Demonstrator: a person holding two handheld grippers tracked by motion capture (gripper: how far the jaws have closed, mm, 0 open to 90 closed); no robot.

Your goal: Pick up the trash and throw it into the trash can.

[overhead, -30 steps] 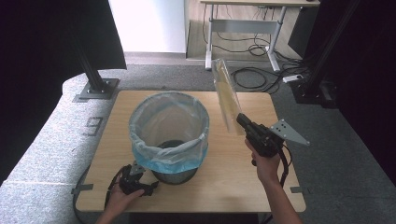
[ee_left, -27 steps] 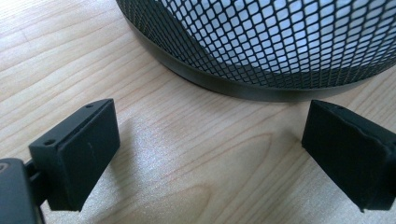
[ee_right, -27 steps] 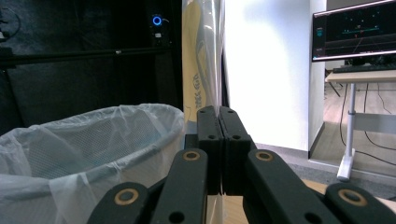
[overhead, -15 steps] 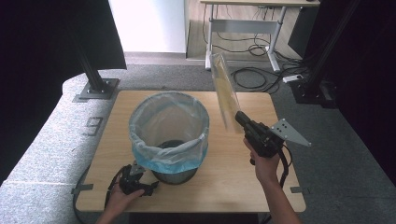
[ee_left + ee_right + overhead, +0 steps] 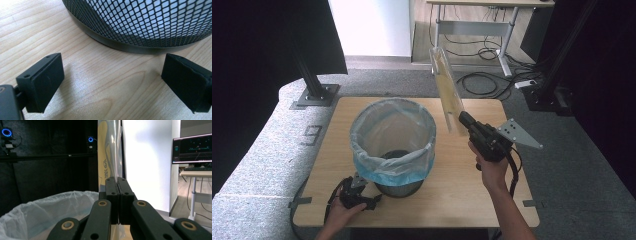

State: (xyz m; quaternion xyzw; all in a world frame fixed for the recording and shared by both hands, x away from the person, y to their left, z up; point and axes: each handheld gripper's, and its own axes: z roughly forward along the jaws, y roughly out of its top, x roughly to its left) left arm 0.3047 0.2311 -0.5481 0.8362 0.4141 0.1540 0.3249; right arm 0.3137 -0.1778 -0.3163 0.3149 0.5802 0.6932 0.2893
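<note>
So on the light wooden counter there's a round black wire-mesh bin lined with a pale blue see-through plastic bag folded over its rim, sitting a bit left of the middle and toward the near side. The right gripper is up in the air just right of the bin's rim, its jaws pressed tight together on the bottom end of a long clear plastic packet with something flat and yellow inside. The packet sticks up and leans away toward the far side, just beside the bin's right edge and above the counter, not touching either as far as I can see. In the right gripper view you get the shut jaws pinching the packet, which rises straight up from them, with the bag's crinkly white-looking rim low on the left. The left gripper is down at the near-left of the counter, right at the foot of the bin, held in the person's left hand. In the left gripper view its jaws are spread wide with nothing between them, just bare wood, and the bin's mesh wall and dark base ring sit right in front of them.
</note>
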